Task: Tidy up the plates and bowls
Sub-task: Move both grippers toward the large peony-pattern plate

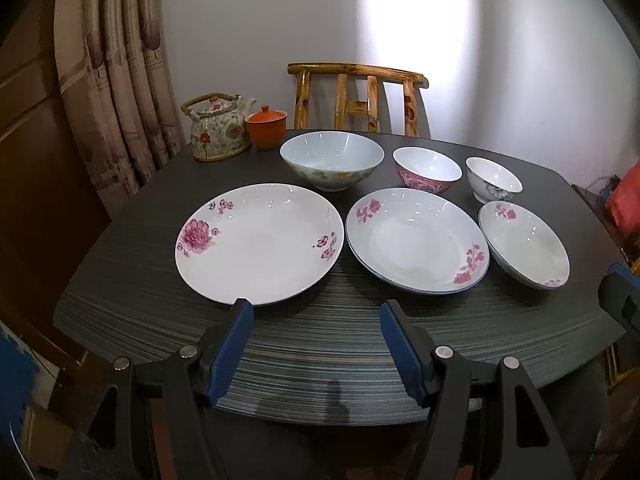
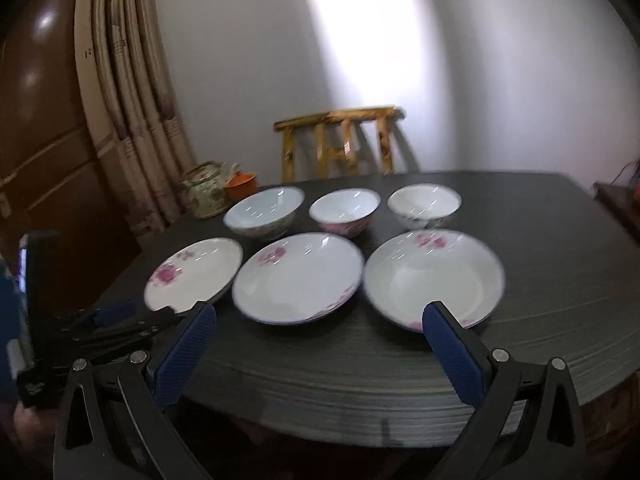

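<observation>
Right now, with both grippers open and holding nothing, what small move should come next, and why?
Probably ease the right gripper forward and down toward the near rim of the small plate. That plate lies just ahead of its open jaws, nothing is stacked yet, and the medium plate beside it looks like the natural place to nest it.

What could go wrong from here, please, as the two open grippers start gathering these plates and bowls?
1. The middle plate seems to sit on another plate; gripping only the top rim could drag the lower one.
2. The plates lie flat on the table, so the left gripper may slip off a thin glazed rim.
3. The small plate lies close to the small bowl; lifting either might knock the other.
</observation>
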